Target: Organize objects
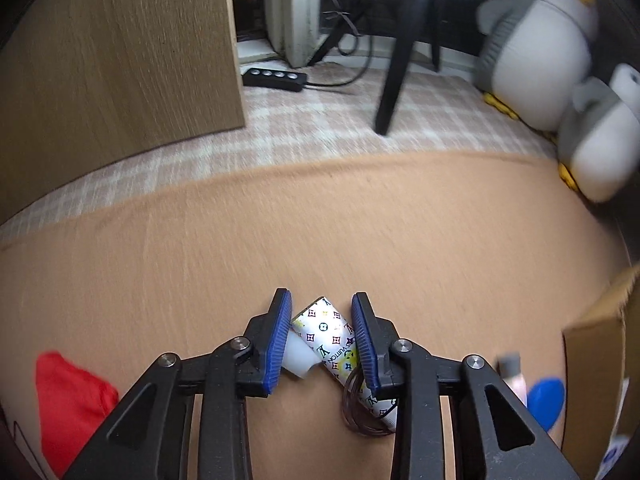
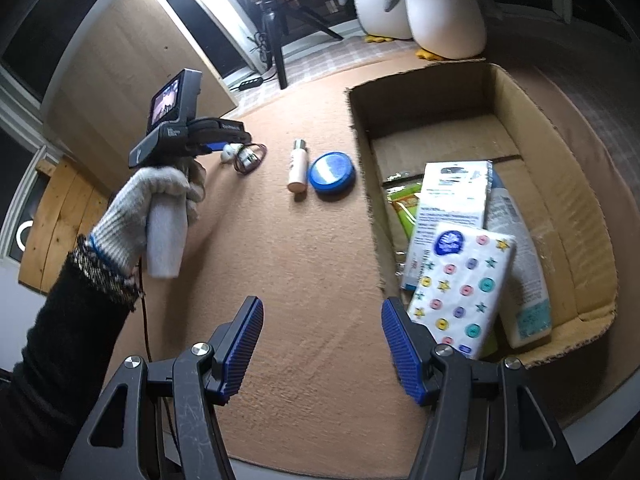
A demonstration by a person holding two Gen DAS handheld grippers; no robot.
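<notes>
Left hand-held gripper (image 1: 320,340) at the patterned tube; right hand-held gripper (image 2: 322,344) spread, holding nothing.

Patterned tube (image 1: 332,344) lies askew between the left blue pads (image 1: 276,344), low over the tan carpet (image 1: 360,232); contact looks made but blur leaves the pinch uncertain. Brown wire loop (image 1: 356,404) sits around its near end. Judgement: squeeze squarely mid-tube, lift clear of the loop, carry right. Beyond: small bottle (image 2: 298,168), blue lid (image 2: 332,170), then the cardboard box (image 2: 560,208) holding the tissue pack (image 2: 464,284).
</notes>
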